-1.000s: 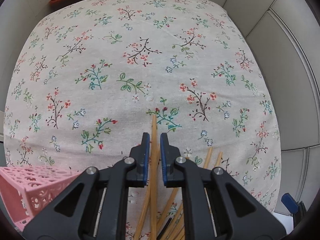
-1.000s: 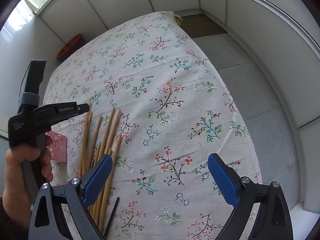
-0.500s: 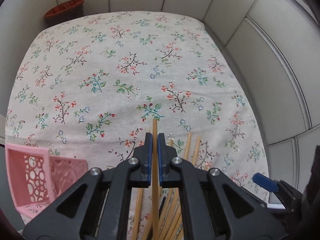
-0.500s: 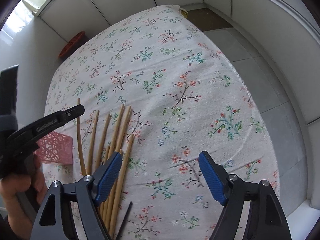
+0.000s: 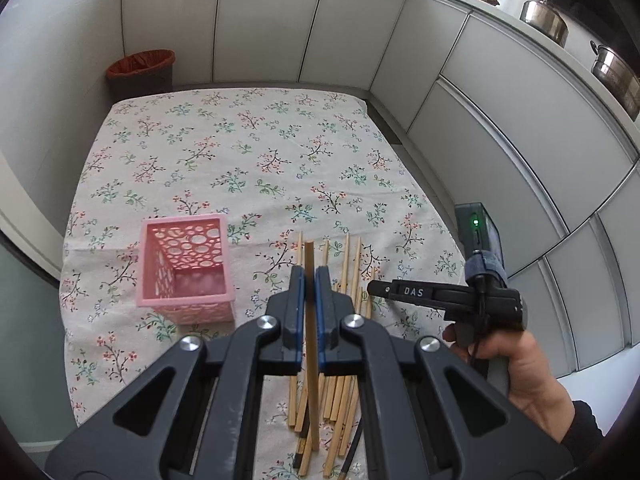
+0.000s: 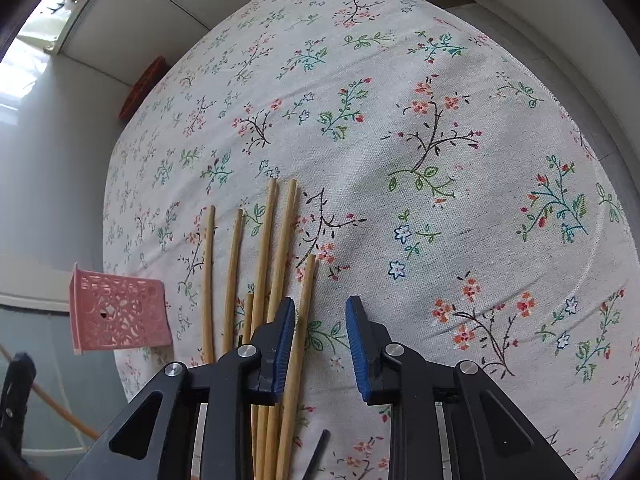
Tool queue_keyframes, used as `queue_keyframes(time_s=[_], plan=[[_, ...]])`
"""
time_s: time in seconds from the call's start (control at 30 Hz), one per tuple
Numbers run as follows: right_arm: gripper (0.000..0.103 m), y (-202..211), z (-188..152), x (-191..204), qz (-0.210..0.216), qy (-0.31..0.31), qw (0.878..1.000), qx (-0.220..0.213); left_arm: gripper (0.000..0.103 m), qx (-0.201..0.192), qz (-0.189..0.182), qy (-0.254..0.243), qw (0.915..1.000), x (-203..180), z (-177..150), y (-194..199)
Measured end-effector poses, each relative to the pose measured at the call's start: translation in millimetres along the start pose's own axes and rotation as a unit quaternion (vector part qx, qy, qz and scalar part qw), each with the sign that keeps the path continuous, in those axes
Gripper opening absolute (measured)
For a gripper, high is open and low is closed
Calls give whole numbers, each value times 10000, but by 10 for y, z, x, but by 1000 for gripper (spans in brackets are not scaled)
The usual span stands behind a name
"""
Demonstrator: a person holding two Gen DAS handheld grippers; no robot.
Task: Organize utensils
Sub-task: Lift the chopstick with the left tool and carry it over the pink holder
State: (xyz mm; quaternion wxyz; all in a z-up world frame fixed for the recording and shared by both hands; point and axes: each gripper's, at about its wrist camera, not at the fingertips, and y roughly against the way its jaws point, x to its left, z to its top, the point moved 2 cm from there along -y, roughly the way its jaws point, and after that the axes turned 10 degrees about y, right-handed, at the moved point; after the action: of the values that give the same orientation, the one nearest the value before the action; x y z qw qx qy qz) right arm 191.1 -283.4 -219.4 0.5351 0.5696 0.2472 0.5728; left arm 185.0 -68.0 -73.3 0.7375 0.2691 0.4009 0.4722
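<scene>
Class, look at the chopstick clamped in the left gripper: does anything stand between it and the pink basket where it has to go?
Nothing visible does. The chopstick sits in the left gripper, and the pink basket stands open-topped just to its left, with only bare tablecloth between them. The other chopsticks lie on the opposite side.

Pink perforated basket (image 5: 185, 270), tan chopsticks (image 6: 262, 264), floral beige tablecloth (image 5: 248, 160), blue-padded black left claw (image 5: 309, 280).

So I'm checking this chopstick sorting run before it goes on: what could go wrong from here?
1. The left gripper holds one chopstick by a thin pinch; it may pivot or slip before it reaches the pink basket.
2. The right gripper is closing over a chopstick lying tight against the pile; it may catch two or scatter them.
</scene>
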Motion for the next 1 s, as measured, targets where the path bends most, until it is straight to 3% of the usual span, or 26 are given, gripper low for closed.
queue_keyframes(time_s=[0.13, 0.23, 0.33, 0.43, 0.63, 0.73, 1.0], plan=[[26, -48, -36, 195, -531, 460, 9975, -42, 6, -132, -24, 140, 9998, 70, -90, 178], [25, -112, -81, 442, -1265, 1114, 9857, -94, 6, -222, -53, 322, 9992, 140, -131, 275], [13, -161, -99, 557, -1543, 1404, 9778, -174, 6, -320, -95, 545, 9980, 235, -206, 375], [11, -137, -70, 497, -1242, 1159, 9852, -221, 6, -436, -173, 729, 9962, 334, -275, 479], [7, 83, -38, 352, -301, 584, 9969, -433, 6, -681, -222, 636, 9954, 388, -338, 623], [6, 436, -62, 393, 17, 511, 9956, -782, 6, -866, -249, 524, 9946, 363, -336, 758], [6, 1238, -334, 728, 90, 1184, 9804, -1574, 6, -1637, -223, 212, 9860, 275, -267, 1139]])
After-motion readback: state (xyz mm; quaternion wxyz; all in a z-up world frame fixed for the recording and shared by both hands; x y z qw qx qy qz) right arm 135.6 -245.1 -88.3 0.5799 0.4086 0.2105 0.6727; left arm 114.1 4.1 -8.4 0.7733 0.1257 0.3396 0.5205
